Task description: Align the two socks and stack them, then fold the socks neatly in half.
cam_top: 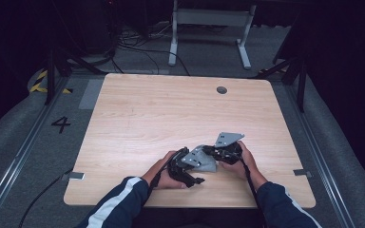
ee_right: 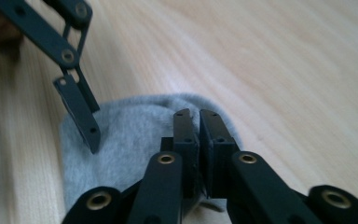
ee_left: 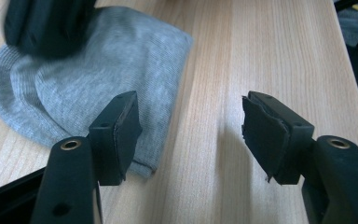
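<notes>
Grey knit, a sock (ee_left: 98,74) lies flat on the wooden bench (cam_top: 147,114) near the person's edge, between the two hands. The right hand-held gripper (ee_right: 195,122) has its jaws nearly together over the sock's end, seemingly pinching a bit of fabric, though the hold itself is hidden. The left hand-held gripper (ee_left: 191,135) stands wide, one pad over the sock's edge, gripping nothing. Judging by this, handling has barely begun: any folding or lifting remains.
</notes>
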### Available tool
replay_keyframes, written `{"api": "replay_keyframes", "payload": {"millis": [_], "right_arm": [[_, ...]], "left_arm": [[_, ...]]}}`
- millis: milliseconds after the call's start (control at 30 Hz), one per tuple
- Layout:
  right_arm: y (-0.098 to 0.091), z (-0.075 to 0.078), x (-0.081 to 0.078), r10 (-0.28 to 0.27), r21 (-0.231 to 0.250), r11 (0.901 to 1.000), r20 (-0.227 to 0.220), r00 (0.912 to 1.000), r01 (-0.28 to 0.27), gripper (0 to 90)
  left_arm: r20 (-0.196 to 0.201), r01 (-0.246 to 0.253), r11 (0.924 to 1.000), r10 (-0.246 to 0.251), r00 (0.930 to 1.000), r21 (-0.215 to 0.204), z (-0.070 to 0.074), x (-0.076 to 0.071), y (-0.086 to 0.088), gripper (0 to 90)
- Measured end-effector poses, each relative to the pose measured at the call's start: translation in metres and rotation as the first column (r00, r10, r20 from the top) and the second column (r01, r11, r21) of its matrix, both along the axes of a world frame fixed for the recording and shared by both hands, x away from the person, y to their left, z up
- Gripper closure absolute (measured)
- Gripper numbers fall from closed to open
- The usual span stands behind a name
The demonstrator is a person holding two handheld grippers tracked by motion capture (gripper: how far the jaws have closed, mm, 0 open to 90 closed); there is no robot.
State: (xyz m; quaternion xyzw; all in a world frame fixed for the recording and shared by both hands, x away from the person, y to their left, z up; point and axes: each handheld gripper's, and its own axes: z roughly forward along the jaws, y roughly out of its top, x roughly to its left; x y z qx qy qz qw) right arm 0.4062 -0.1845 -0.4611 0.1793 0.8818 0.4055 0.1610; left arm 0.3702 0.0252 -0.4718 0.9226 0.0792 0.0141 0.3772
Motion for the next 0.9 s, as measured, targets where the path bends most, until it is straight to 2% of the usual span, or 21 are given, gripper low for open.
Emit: {"api": "replay_keyframes", "payload": {"millis": [67,100,200,267,400,567,667,767,900], "right_arm": [[-0.006,0.011,-0.002,-0.002,0.037,0.9993,0.036,0.9994,0.001,80.6],[-0.009,0.016,-0.005,-0.008,0.049,0.9988,0.046,0.9989,0.006,78.1],[-0.014,0.027,-0.012,0.015,0.058,0.9981,0.067,0.9977,-0.019,76.7],[-0.012,0.026,-0.016,0.042,0.026,0.9987,0.059,0.9974,-0.044,76.7],[-0.004,0.012,-0.016,0.077,-0.066,0.995,0.03,0.9966,-0.075,78.7],[0.001,0.0,-0.012,0.069,-0.074,0.9947,-0.025,0.9973,-0.071,79.3],[0.004,-0.003,-0.012,0.064,-0.08,0.9947,-0.023,0.9977,-0.065,77.1],[0.003,0.003,-0.015,0.059,-0.088,0.9944,-0.003,0.9982,-0.059,72.8],[-0.004,0.018,-0.021,0.06,-0.05,0.997,0.019,0.998,-0.059,68.6]], "left_arm": [[0.005,-0.017,0.9996,0.017,0.9998,-0.022,0.005,0.002,0.003,34.2],[0.021,-0.028,0.9992,0.028,0.9994,-0.03,0.009,0.002,0.006,34.4],[0.04,-0.06,0.997,0.062,0.9973,-0.05,0.016,0.005,0.013,35.5],[0.037,-0.076,0.9961,0.078,0.9963,-0.045,0.016,0.009,0.016,38.0],[0.013,-0.093,0.9954,0.093,0.9955,-0.023,0.009,0.015,0.018,41.3],[0.03,-0.105,0.9942,0.104,0.9941,0.025,0.007,0.019,0.022,43.1],[0.046,-0.121,0.992,0.12,0.9917,0.036,0.007,0.019,0.023,43.3],[0.065,-0.13,0.9911,0.128,0.9897,0.03,0.013,0.016,0.027,43.0],[0.097,-0.134,0.9901,0.13,0.9868,0.041,0.022,0.01,0.035,42.1]]}}
